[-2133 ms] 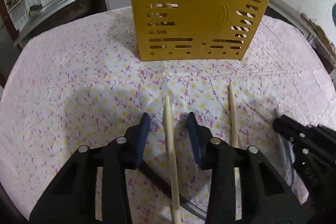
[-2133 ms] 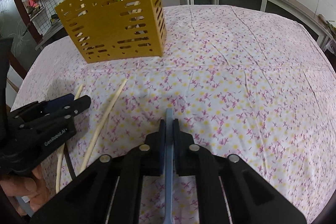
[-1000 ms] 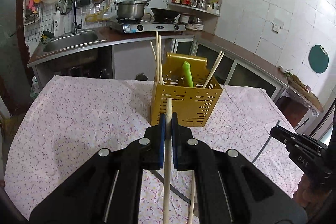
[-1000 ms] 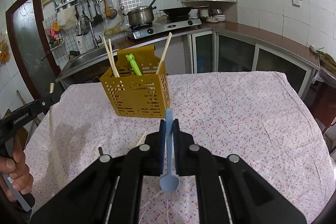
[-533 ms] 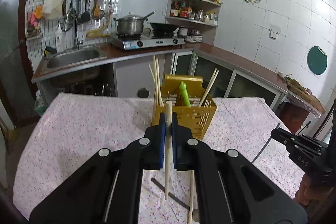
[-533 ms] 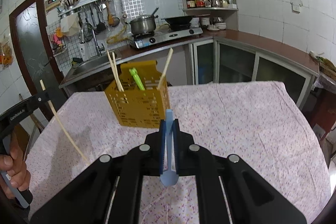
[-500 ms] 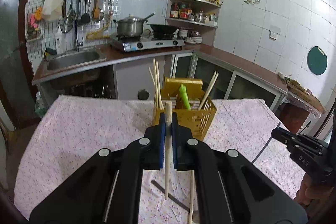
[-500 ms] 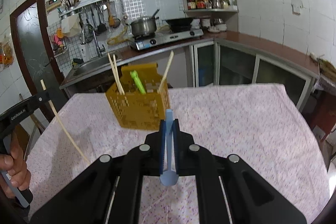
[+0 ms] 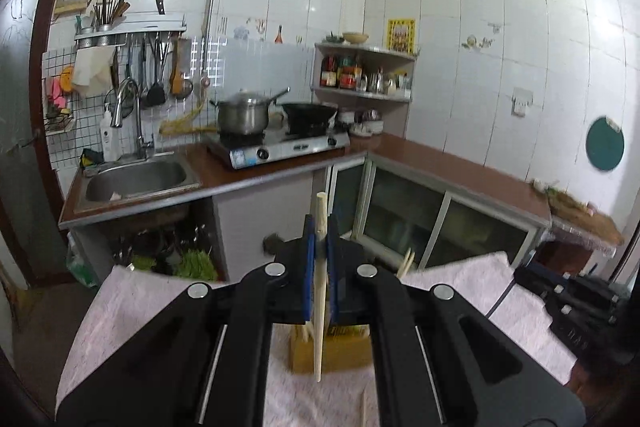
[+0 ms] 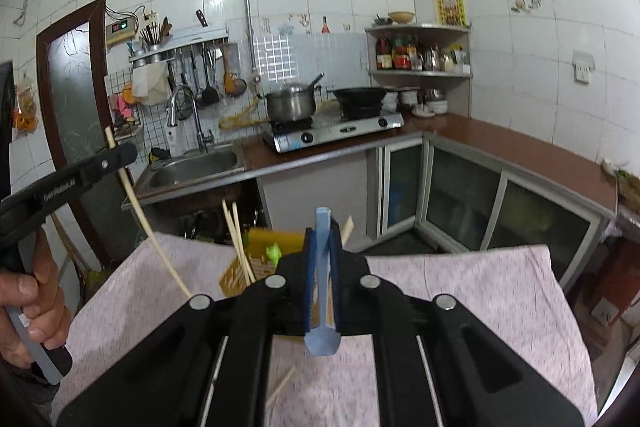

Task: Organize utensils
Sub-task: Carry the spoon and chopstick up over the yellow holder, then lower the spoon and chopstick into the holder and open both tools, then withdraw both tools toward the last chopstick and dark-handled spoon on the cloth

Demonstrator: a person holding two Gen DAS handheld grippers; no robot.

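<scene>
**Both claws loaded above the holder**

Here the left claw (image 9: 318, 269) is pinched on a wooden chopstick (image 9: 319, 291), which stands nearly upright at the centre of the left wrist view, its top poking above the pads and its lower end hanging free. The right claw (image 10: 321, 279) is clamped on a pale blue spoon (image 10: 321, 335), handle up, bowl hanging at lower centre of its view. Beyond both sits the yellow utensil holder (image 10: 260, 265) on the floral-clothed bench (image 10: 460, 287), already bearing chopsticks and a green-topped utensil. A loose chopstick (image 10: 282, 385) lies on the cloth low in the frame. The chopstick looks light, stiff and smooth, so a thin stick may pivot in the pads; the grip near its upper end leaves length to lower in. The spoon seems light plastic, best held by its flat handle.
</scene>
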